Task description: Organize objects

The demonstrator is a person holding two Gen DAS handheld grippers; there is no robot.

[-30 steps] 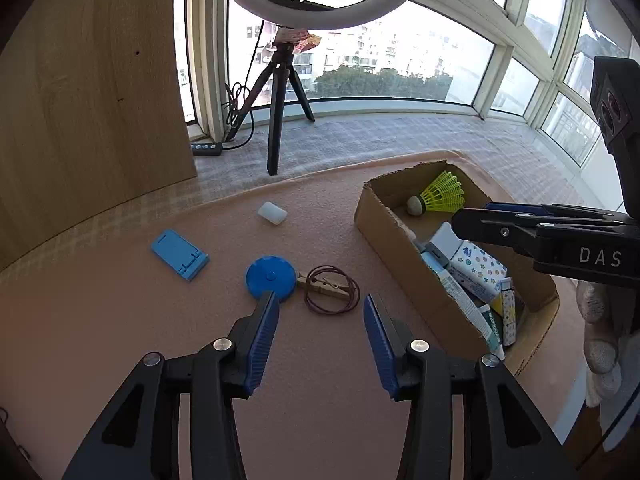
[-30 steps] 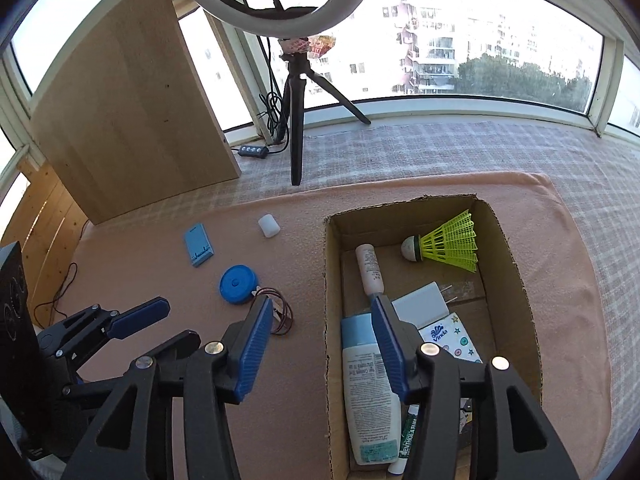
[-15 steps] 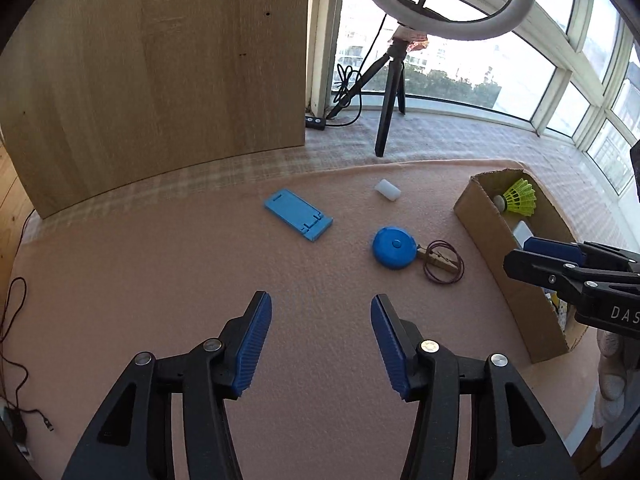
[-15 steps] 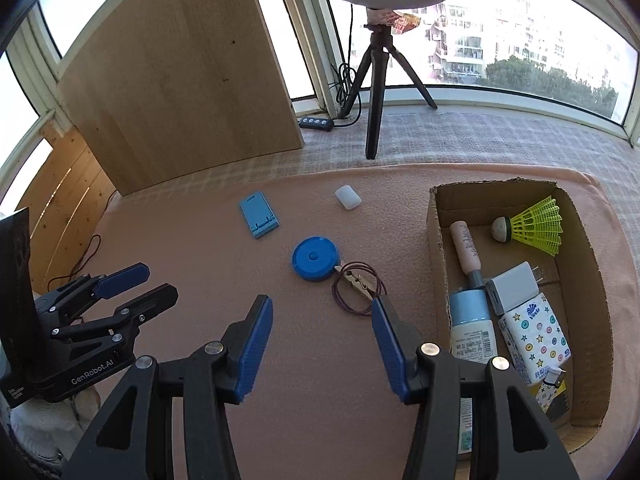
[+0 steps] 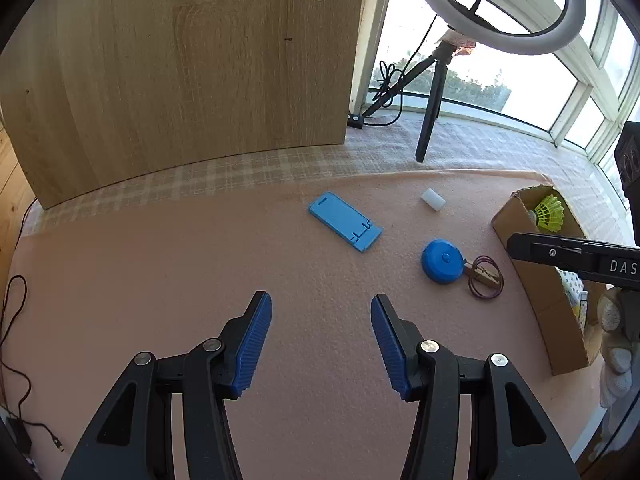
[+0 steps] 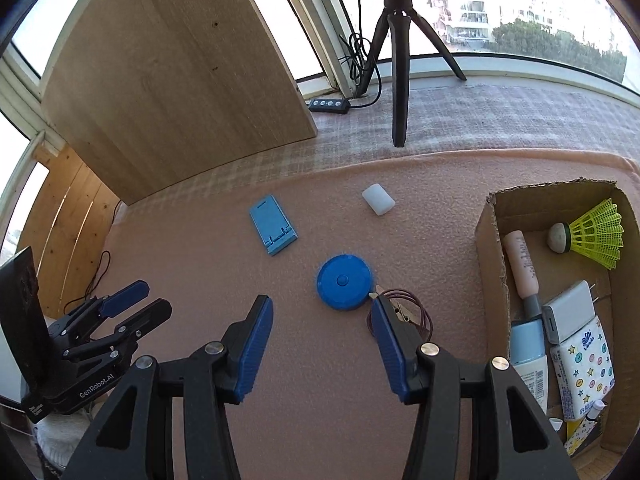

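Note:
On the pink mat lie a light blue phone stand [image 5: 345, 221] [image 6: 273, 224], a white capsule-shaped piece [image 5: 433, 199] [image 6: 378, 199], a round blue tape measure [image 5: 443, 261] [image 6: 345, 282], and a wooden clothespin [image 5: 485, 276] on a dark hair tie [image 5: 489, 287] [image 6: 420, 312]. My left gripper [image 5: 321, 346] hovers open over bare mat, short of the stand. My right gripper [image 6: 322, 347] stands open just before the tape measure, its right finger hiding part of the clothespin. Nothing is between either pair of fingers.
A cardboard box [image 6: 489, 240] [image 5: 532, 276] at the right holds a yellow shuttlecock [image 6: 592, 234], a tube, a charger, a tissue pack and bottles. A wooden board [image 5: 180, 72] and a ring light tripod [image 6: 400, 60] stand behind the mat. A cable [image 5: 12, 320] trails at the left edge.
Both grippers have swung left, away from the box, so the loose items now lie ahead of the right gripper. The left gripper's fingers have spread wider than a second ago.

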